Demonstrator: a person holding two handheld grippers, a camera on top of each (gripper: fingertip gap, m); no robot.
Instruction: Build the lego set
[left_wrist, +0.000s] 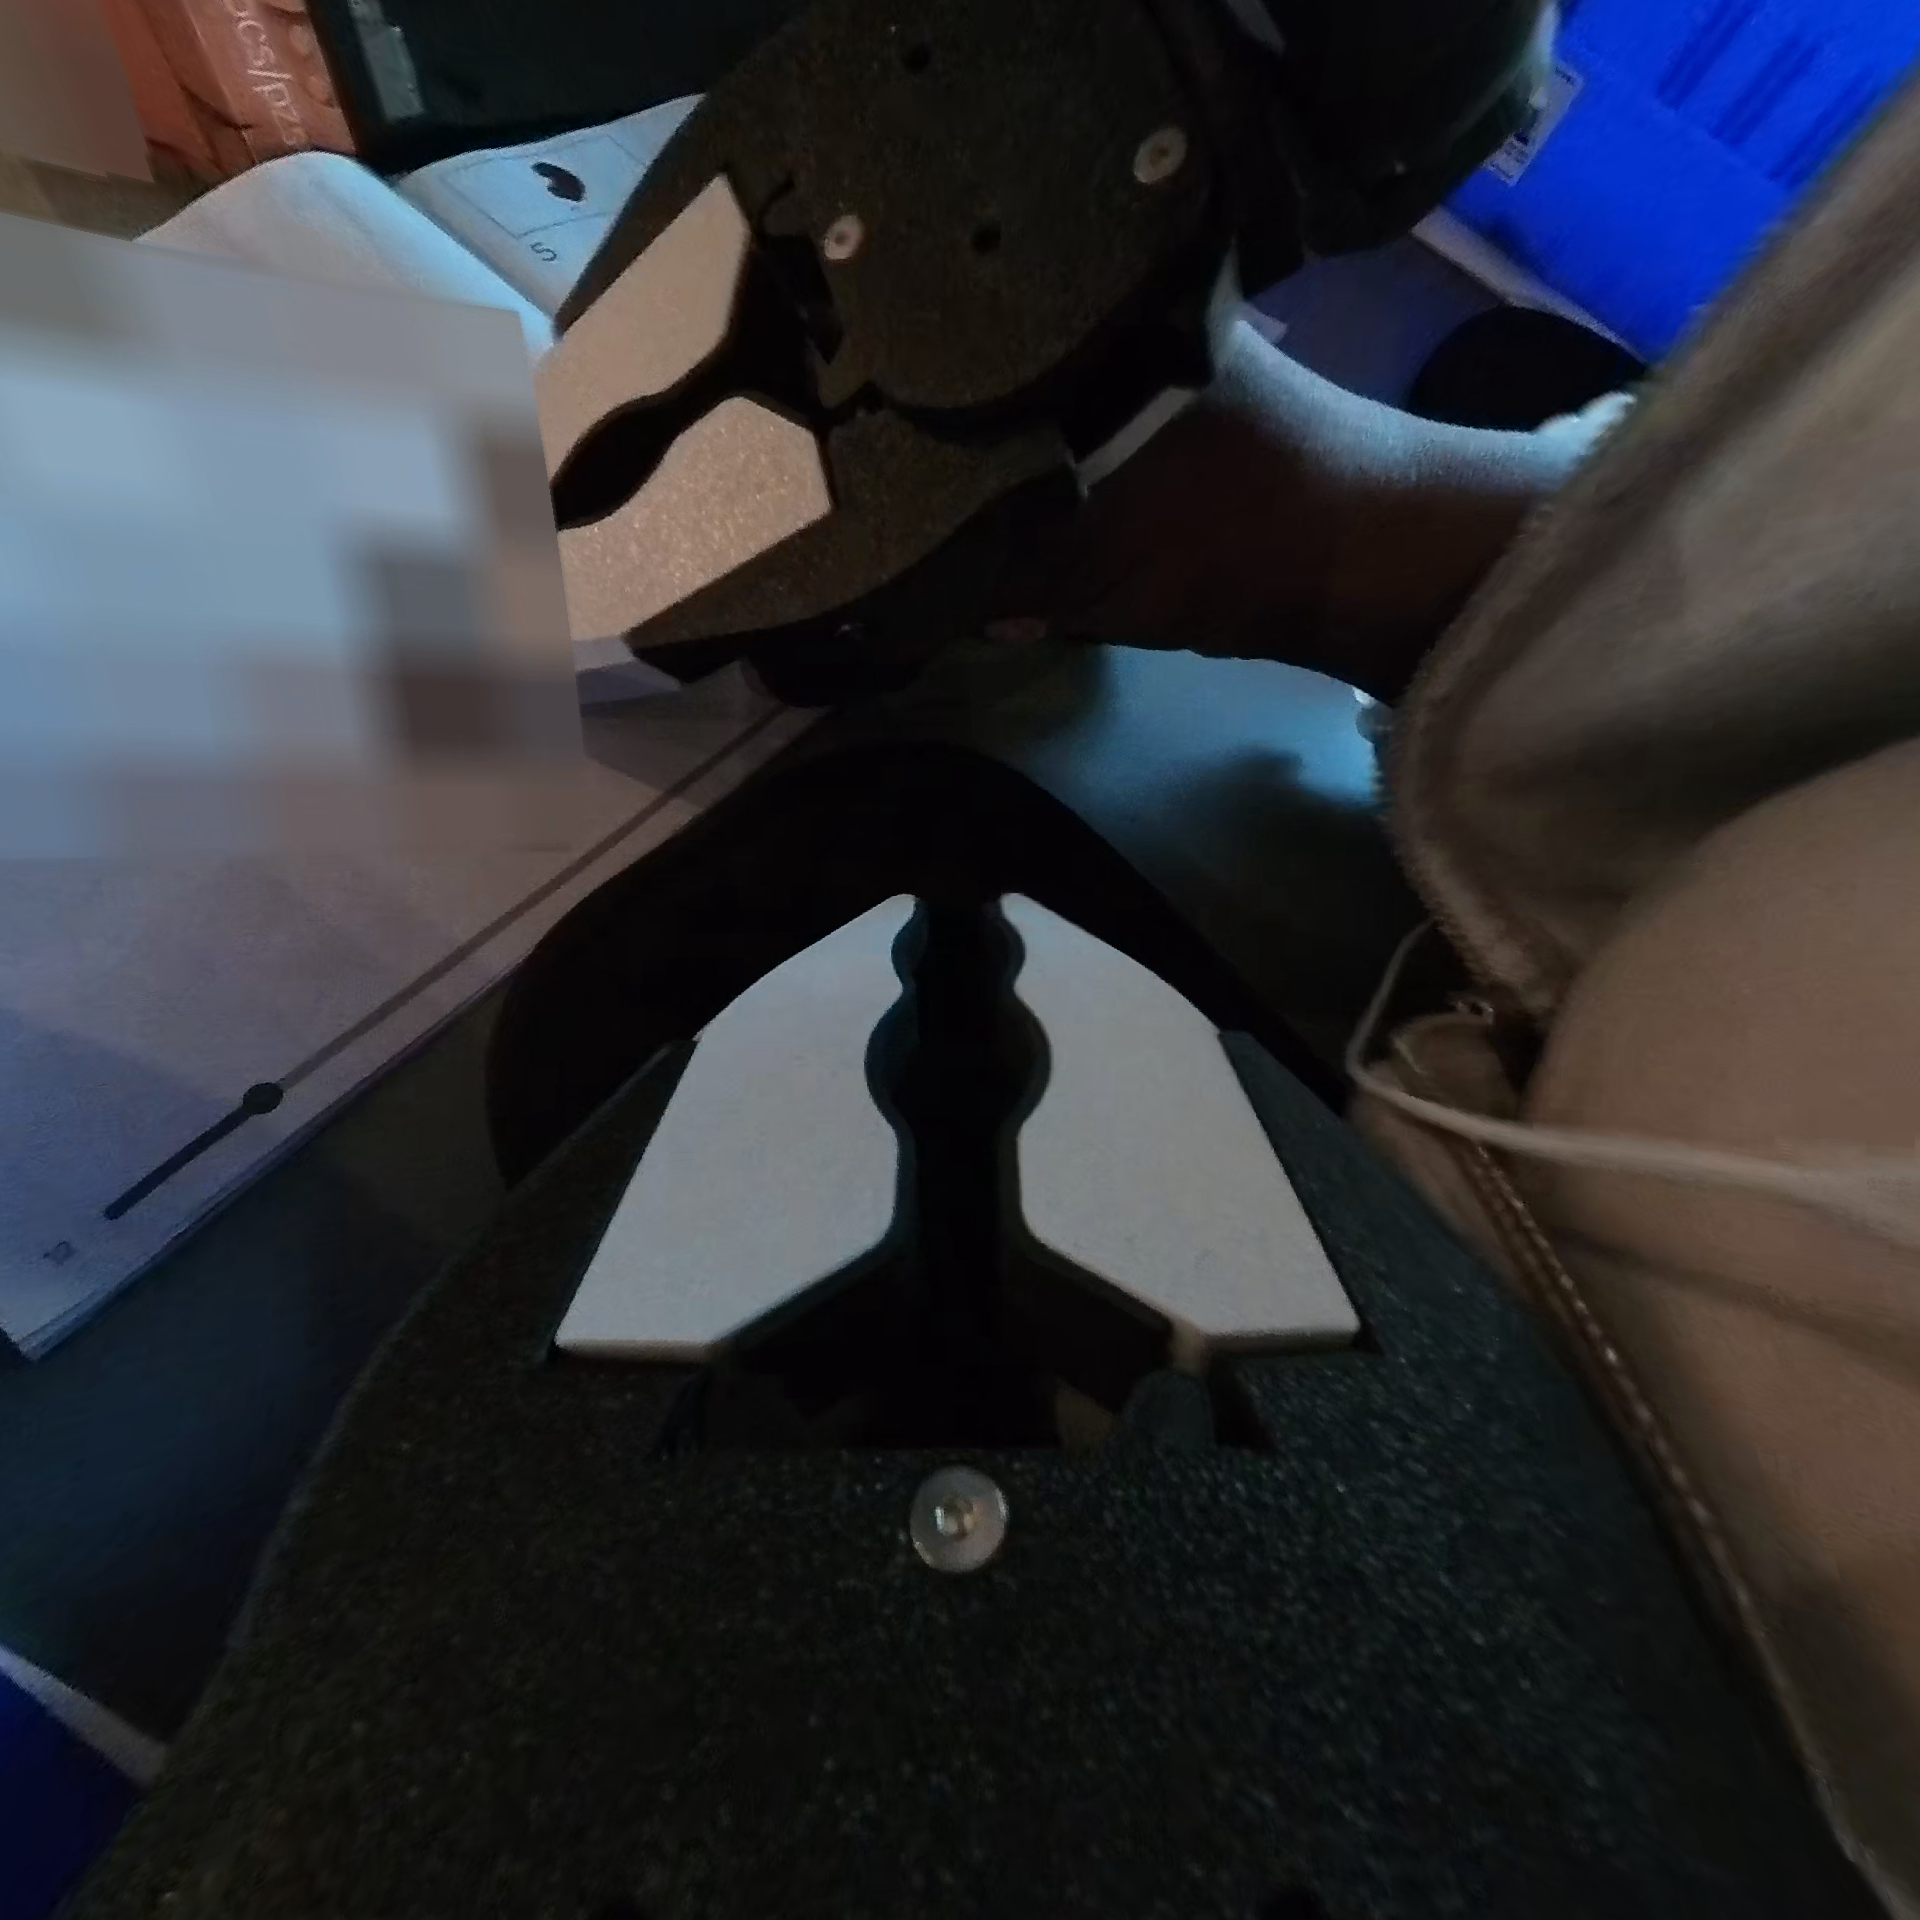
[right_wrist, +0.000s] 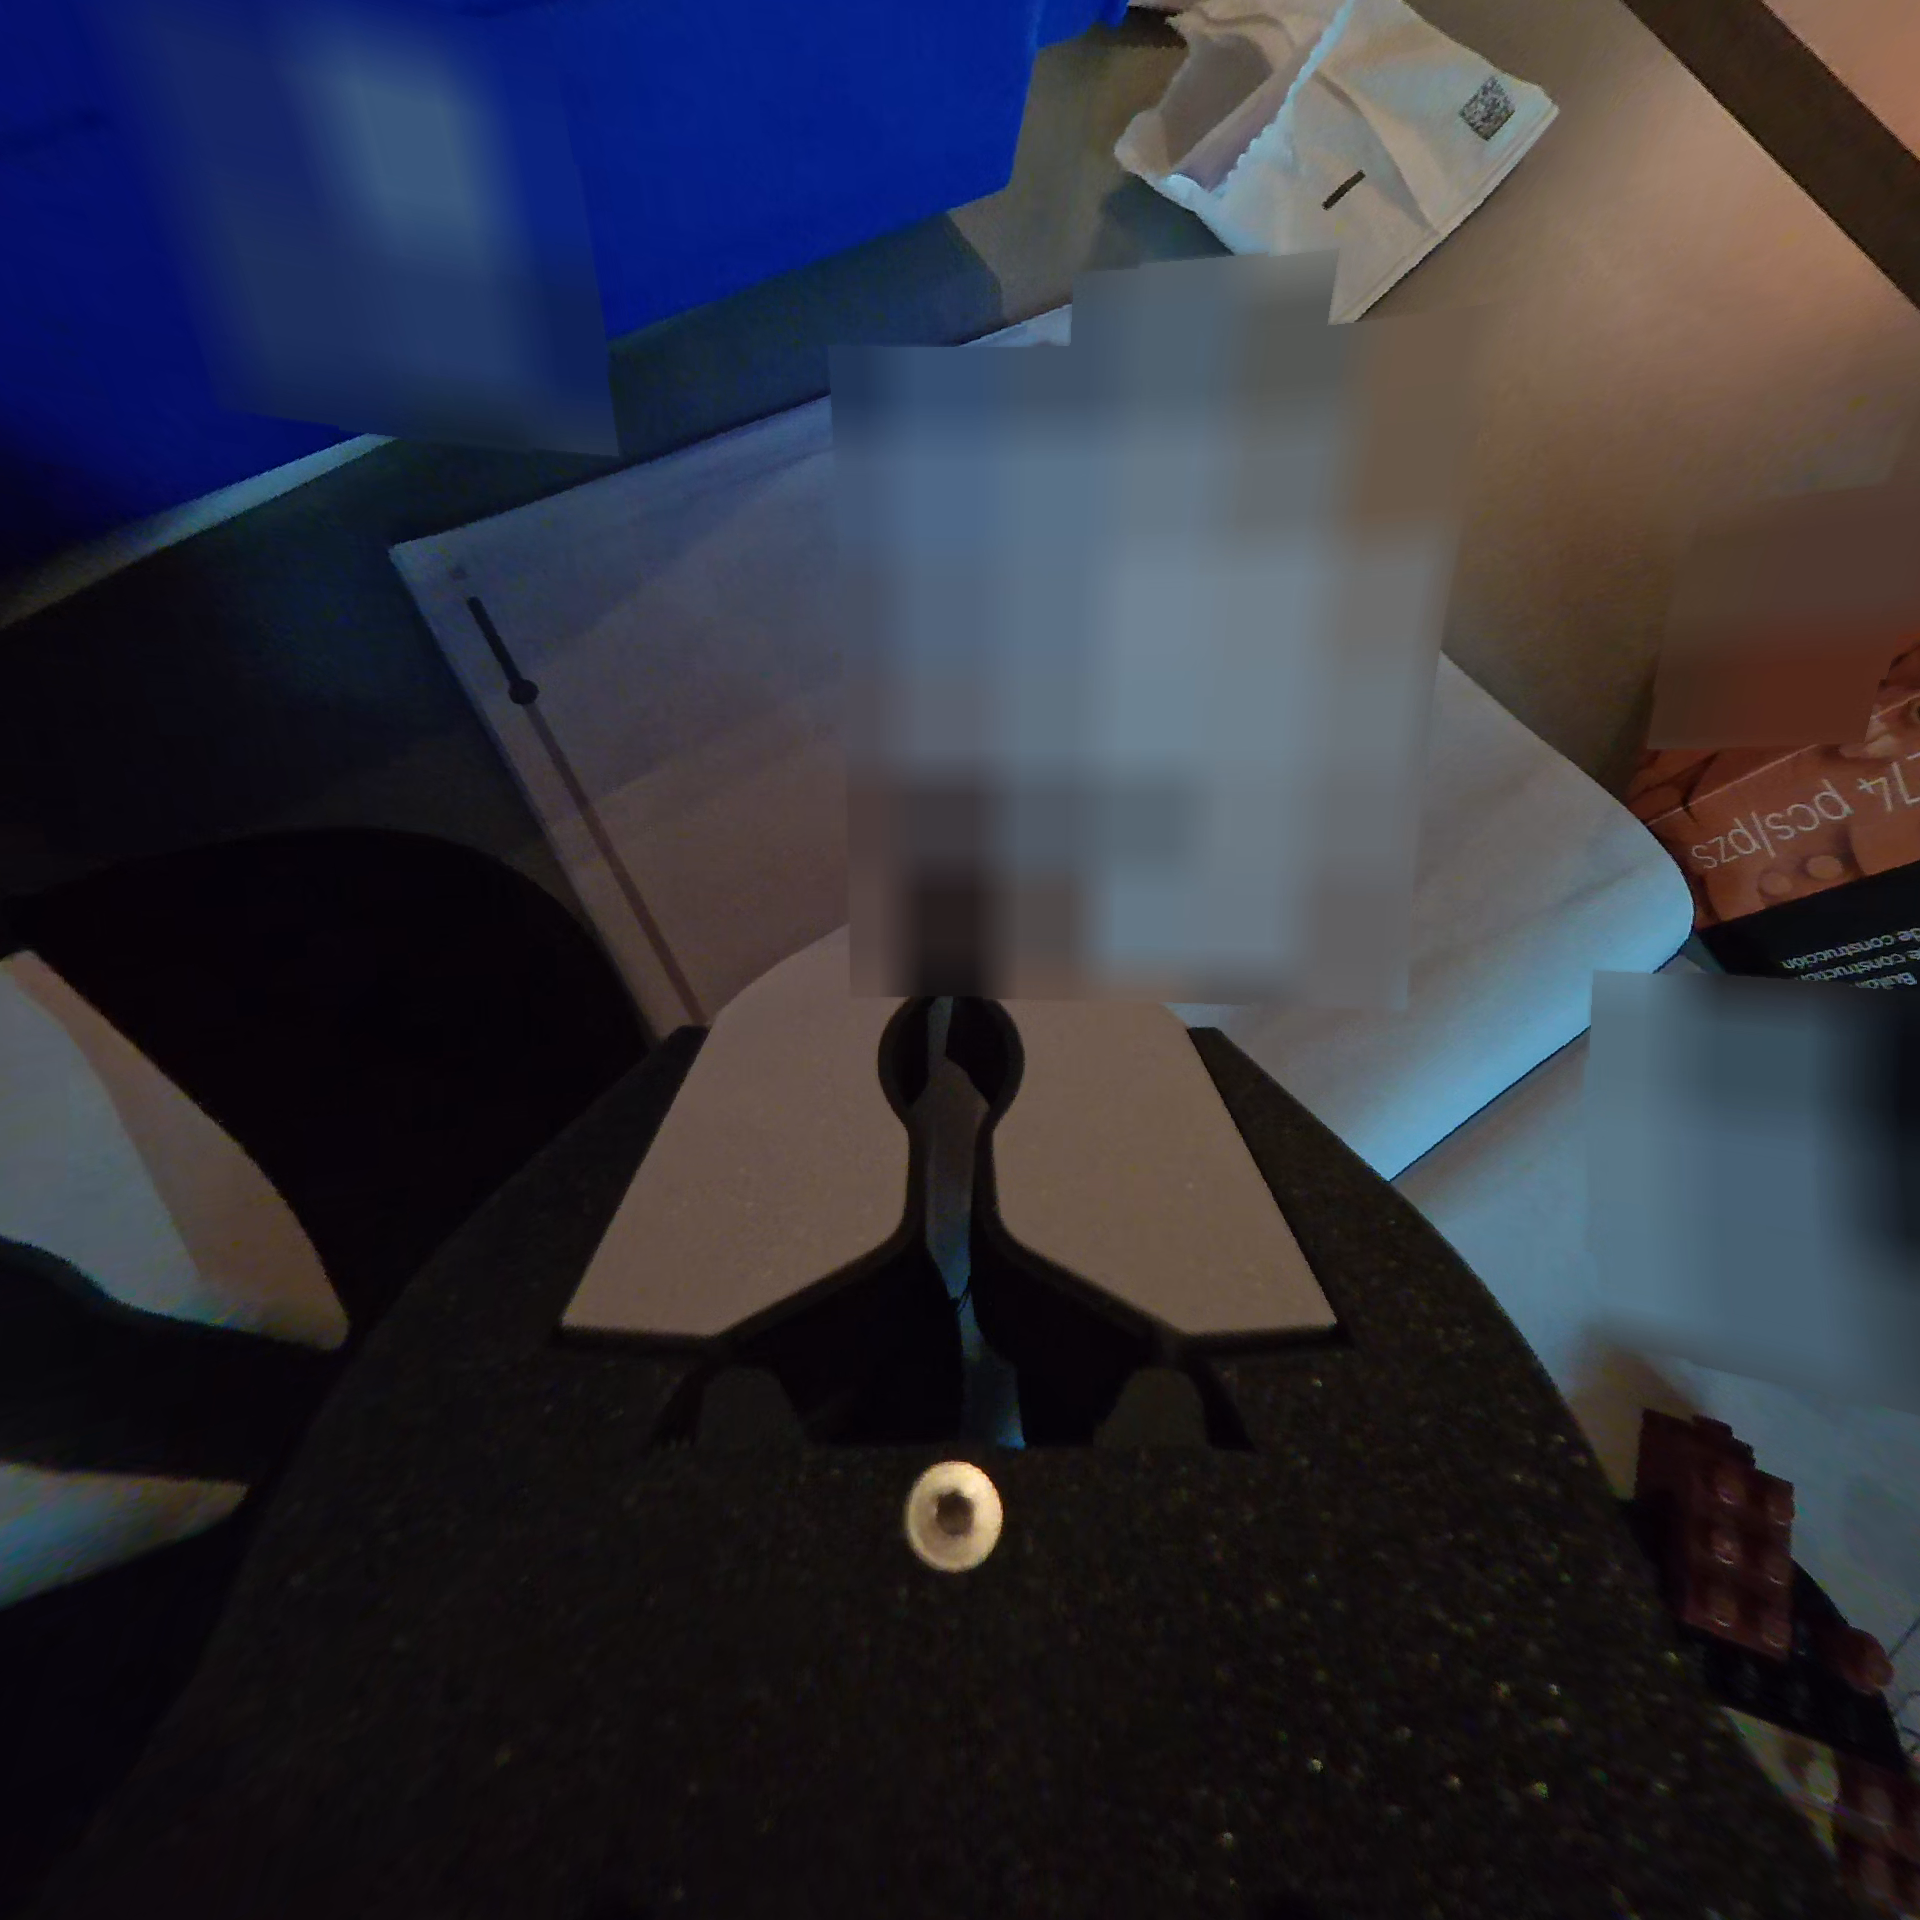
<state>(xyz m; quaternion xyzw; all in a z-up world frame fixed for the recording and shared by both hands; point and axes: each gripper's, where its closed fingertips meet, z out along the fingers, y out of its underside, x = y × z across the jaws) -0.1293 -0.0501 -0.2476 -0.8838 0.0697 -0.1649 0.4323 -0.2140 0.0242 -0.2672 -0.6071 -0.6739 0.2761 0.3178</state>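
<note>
The left gripper (left_wrist: 958, 914) shows a narrow bare slot between its pads, tips hidden in shadow, just beside the booklet (left_wrist: 208, 987) edge. The right gripper (left_wrist: 582, 436), pads nearly together, hovers over the booklet; brown bricks (right_wrist: 1714, 1538) lie well off it.

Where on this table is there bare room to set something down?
Bare table lies between the white bag and the box. A narrow strip runs between the blue bin and the booklet. The near right is crowded with brick plates.
</note>
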